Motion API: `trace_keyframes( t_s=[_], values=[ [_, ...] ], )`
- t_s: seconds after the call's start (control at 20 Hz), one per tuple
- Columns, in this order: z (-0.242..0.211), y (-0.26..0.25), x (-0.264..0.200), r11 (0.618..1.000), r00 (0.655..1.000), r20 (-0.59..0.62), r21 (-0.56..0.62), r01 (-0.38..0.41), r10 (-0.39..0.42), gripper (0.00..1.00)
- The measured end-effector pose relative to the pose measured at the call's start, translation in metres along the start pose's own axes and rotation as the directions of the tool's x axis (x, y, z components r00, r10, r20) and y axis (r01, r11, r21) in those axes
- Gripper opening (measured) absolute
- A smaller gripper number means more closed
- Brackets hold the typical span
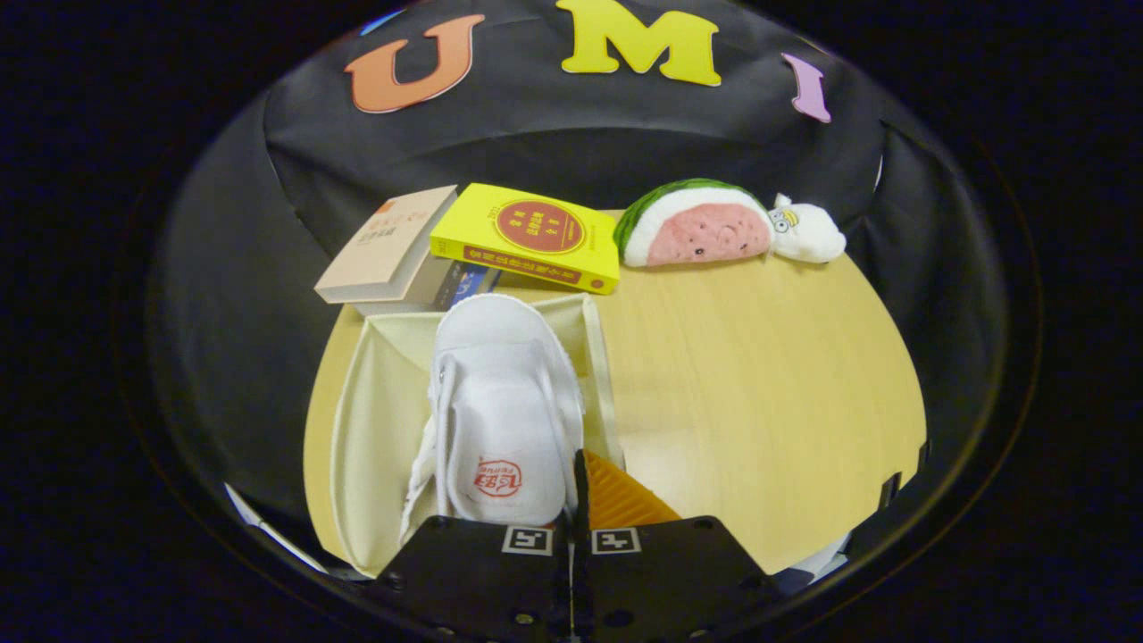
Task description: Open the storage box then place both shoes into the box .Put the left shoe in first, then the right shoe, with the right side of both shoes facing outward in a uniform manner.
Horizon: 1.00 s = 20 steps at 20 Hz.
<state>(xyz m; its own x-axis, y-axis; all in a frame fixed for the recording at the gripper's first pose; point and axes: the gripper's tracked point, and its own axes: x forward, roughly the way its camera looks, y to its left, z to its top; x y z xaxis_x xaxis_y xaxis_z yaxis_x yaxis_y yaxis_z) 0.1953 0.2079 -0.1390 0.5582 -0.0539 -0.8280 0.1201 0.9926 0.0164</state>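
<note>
A white canvas shoe [504,393] with a red logo on its tongue hangs from my gripper [576,487], toe pointing away toward the books. The fingers are shut on the shoe's right-hand rim near the heel, and one ridged pad [616,500] shows beside it. Under and around the shoe lies the open cream storage box [379,420], its walls and flaps spread wide. The shoe sits over the box's right half; whether it rests on the bottom I cannot tell. The box's left half holds nothing that I can see.
The box stands on a round pale wooden table [759,384]. Beyond it lie a beige book [384,246] and a yellow book [527,237], stacked at an angle. A watermelon plush [696,228] and a small white plush [808,234] sit at the far edge.
</note>
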Motion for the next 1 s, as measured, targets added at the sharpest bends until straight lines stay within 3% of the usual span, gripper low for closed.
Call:
trace_keyframes(
  t_s=[0.15,0.4,0.5,0.6,0.7,0.8,0.9,1.0],
  values=[
    [-0.007,0.001,0.004,1.0,0.998,0.066,0.003,0.022,-0.022,0.01],
    [-0.016,0.005,0.012,1.0,0.997,0.079,0.021,0.009,-0.01,0.03],
    [-0.017,0.009,0.011,1.0,0.992,0.122,-0.003,-0.008,0.009,0.11],
    [-0.023,0.006,0.007,1.0,0.986,0.168,-0.008,-0.001,0.002,0.11],
    [-0.013,0.007,-0.01,1.0,0.965,0.261,-0.018,-0.024,0.028,0.12],
    [-0.001,-0.003,-0.03,0.999,0.924,0.38,-0.051,-0.01,0.029,0.31],
    [0.008,-0.015,-0.051,0.998,0.869,0.495,-0.066,0.022,0.014,0.39],
    [0.004,-0.022,-0.067,0.998,0.838,0.544,-0.061,-0.004,0.036,0.48]
  ],
)
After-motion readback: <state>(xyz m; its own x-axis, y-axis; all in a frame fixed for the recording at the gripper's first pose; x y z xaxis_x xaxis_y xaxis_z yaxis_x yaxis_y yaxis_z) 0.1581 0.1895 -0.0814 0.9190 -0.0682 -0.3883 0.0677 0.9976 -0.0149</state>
